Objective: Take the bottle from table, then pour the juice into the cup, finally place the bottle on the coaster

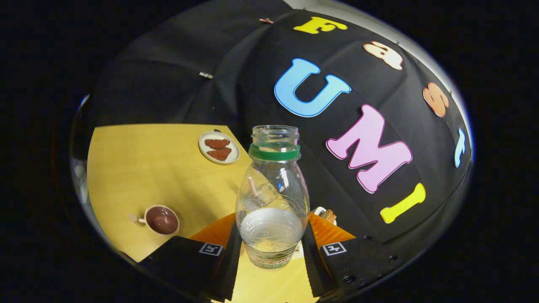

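The tool (271,246) is clamped on the bottle (272,198), one finger pressing each side of its lower body, so the bottle stands between the fingers with its long axis running up and away from them, open mouth with a green neck ring at the far end. It looks raised clear of the counter (160,168), which tilts away below. A little pale liquid sits in the bottle's lower part. The cup (161,219) lies off to the left of the fingers, close beside the left one and lower than the bottle's mouth; its inside looks dark. Pouring therefore likely calls for carrying the mouth leftward over the cup and tipping that way. A plate (219,147) with two reddish pieces sits further off, beyond and left of the bottle. An orange item that may be the coaster shows behind the bottle's base; this is uncertain.
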Available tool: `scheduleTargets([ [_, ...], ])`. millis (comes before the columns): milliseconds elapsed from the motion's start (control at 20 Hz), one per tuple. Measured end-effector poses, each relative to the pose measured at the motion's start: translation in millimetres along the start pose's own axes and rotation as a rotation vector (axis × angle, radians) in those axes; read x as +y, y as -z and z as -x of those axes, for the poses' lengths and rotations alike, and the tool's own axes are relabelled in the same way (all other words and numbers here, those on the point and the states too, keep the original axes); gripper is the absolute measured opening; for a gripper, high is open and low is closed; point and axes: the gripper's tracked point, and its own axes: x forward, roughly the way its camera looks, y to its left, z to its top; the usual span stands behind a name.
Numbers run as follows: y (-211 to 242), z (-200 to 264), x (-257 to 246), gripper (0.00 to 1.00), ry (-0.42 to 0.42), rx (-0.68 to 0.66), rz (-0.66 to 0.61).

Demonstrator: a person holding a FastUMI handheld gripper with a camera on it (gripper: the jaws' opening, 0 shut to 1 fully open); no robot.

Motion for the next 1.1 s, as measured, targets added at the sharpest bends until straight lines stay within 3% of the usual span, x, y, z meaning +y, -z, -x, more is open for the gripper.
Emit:
scheduleTargets([
  [200,12.5,-8.0,7.8,0.7,-0.074,-0.063,-0.242],
  [500,45.1,-31.3,11.4,0.7,-0.117,-0.17,-0.444],
  [850,103.9,-76.9,22.2,0.71,-0.107,-0.157,-0.559],
  [1100,125.3,-93.8,34.8,0.72,-0.093,-0.146,-0.537],
])
